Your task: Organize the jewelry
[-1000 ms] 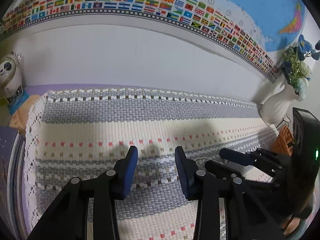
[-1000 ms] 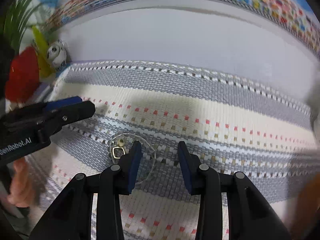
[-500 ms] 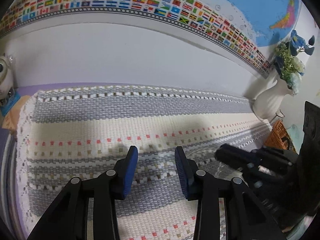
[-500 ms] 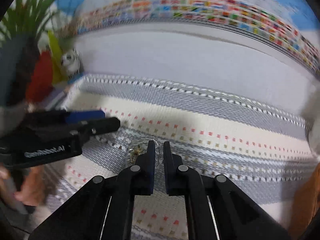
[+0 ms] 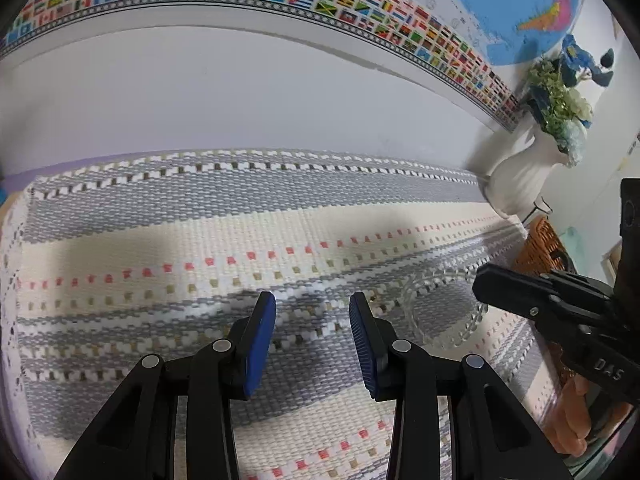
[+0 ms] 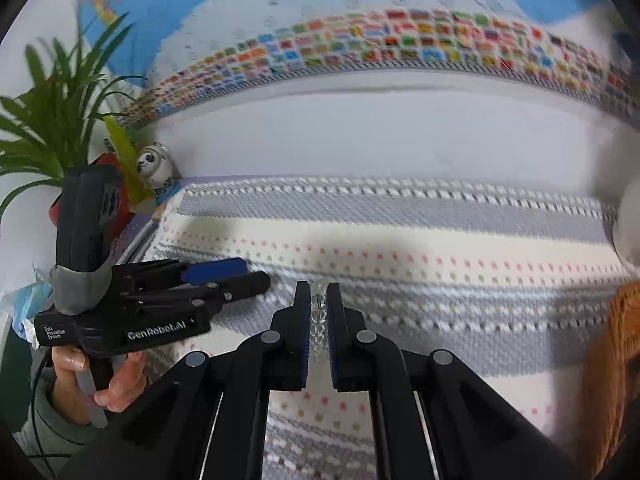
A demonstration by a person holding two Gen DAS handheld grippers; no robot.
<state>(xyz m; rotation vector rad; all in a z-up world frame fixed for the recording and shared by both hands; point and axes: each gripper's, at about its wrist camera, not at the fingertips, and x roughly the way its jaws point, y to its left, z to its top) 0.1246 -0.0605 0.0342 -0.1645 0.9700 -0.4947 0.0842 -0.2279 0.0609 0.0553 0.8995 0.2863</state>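
A bracelet of clear beads is pinched between the blue pads of my right gripper, which is shut on it. In the left wrist view the bracelet shows as a loop hanging from the right gripper's tip just over the striped woven mat. My left gripper hovers open above the mat with nothing between its fingers, a short way left of the bracelet. From the right wrist camera the left gripper appears at the left, held by a hand.
A white vase with flowers and an orange wicker basket stand at the mat's right end. At the left end are a green plant, a red pot and a small panda figurine. A white wall with a flag border runs behind.
My right gripper has shut on the bead bracelet and lifted it off the mat. The left gripper has stayed open and turned a little to the right.
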